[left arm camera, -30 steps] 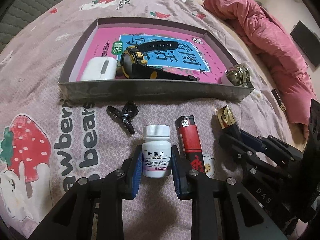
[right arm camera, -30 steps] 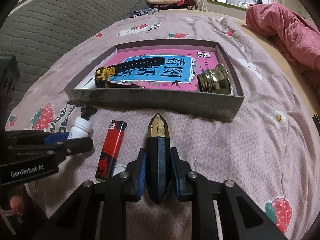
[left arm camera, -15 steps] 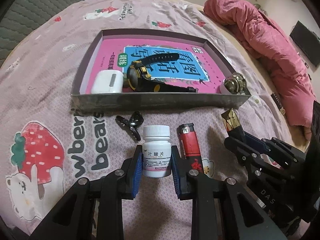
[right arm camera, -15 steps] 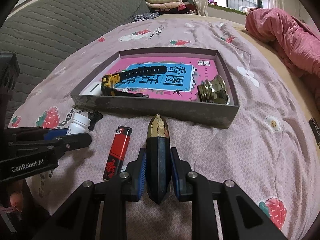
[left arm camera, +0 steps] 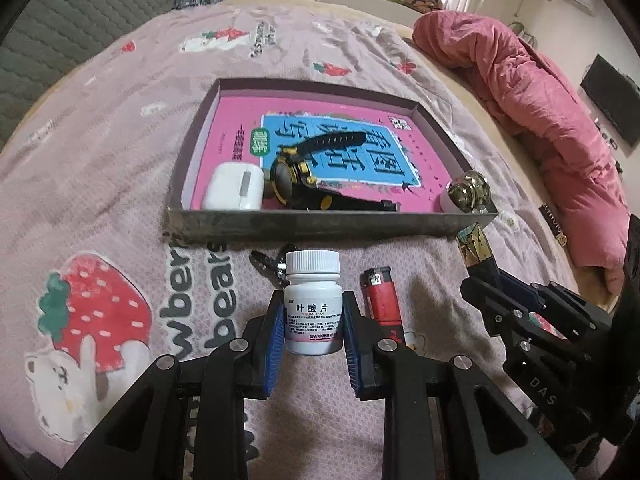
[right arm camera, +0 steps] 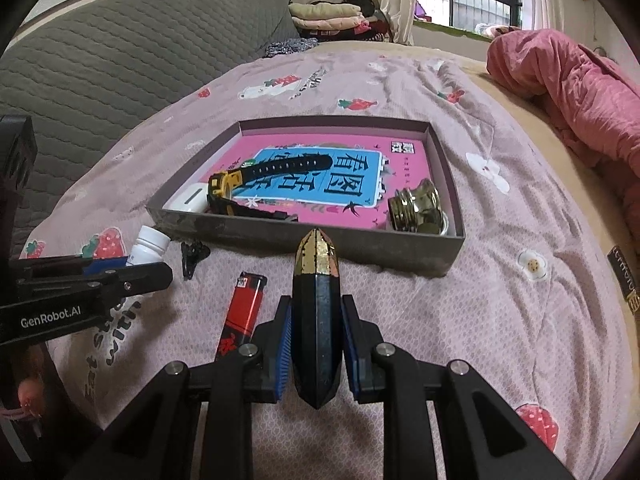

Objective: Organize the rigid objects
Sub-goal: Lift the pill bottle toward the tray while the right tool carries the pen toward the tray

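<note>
My left gripper (left arm camera: 313,326) is shut on a white pill bottle (left arm camera: 313,304) and holds it upright above the bedspread, in front of the shallow grey box (left arm camera: 320,226). My right gripper (right arm camera: 316,330) is shut on a dark blue pointed case with a gold tip (right arm camera: 316,300), aimed at the box (right arm camera: 304,240). In the box lie a white earbud case (left arm camera: 234,186), a black and yellow watch (left arm camera: 304,176) and a brass knob (left arm camera: 470,192). A red lighter (left arm camera: 382,298) and a black clip (left arm camera: 272,266) lie on the bedspread.
A pink book (left arm camera: 320,148) lines the box floor. A pink quilt (left arm camera: 532,92) is heaped at the right. A grey padded headboard (right arm camera: 120,60) rises at the far left. The bed's right edge (right arm camera: 624,276) is near.
Both grippers have lifted with their objects; the box and bedspread sit lower and farther away in both views. Both grips are unchanged.
</note>
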The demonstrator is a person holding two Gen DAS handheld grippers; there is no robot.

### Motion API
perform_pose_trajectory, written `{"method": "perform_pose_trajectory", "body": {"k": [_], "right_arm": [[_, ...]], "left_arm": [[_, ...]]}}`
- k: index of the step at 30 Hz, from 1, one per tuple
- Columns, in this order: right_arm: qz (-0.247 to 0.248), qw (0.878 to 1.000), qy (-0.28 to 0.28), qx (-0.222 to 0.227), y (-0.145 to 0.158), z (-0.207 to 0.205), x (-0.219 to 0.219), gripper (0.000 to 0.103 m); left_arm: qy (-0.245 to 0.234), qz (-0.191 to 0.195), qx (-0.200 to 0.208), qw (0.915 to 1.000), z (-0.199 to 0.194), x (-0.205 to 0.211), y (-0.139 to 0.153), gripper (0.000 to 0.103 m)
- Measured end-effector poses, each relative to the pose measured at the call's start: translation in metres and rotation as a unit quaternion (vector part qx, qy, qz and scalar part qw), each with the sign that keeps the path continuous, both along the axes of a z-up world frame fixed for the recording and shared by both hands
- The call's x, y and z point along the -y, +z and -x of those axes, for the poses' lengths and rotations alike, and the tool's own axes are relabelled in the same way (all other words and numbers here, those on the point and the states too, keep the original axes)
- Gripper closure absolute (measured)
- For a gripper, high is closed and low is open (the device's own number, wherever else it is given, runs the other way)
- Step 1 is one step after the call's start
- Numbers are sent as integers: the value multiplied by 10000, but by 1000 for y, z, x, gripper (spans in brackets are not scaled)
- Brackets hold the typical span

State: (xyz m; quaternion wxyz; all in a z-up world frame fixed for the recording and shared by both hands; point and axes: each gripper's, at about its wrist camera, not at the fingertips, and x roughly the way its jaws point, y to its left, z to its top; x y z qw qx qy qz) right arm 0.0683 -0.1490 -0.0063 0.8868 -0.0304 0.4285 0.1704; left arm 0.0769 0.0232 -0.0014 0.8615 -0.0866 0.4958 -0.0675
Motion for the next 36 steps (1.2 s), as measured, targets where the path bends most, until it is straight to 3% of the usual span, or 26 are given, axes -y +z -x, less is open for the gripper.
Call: {"method": "perform_pose_trajectory", "body": {"k": [10, 36], "right_arm": [[-35, 9999, -28, 155, 9, 0, 1, 80], [-119, 9988, -121, 464, 37, -11, 3, 80]], "left_arm": [[-89, -214, 408, 9989, 2, 0, 21, 76], [201, -12, 691, 9974, -11, -21, 42, 76]]}}
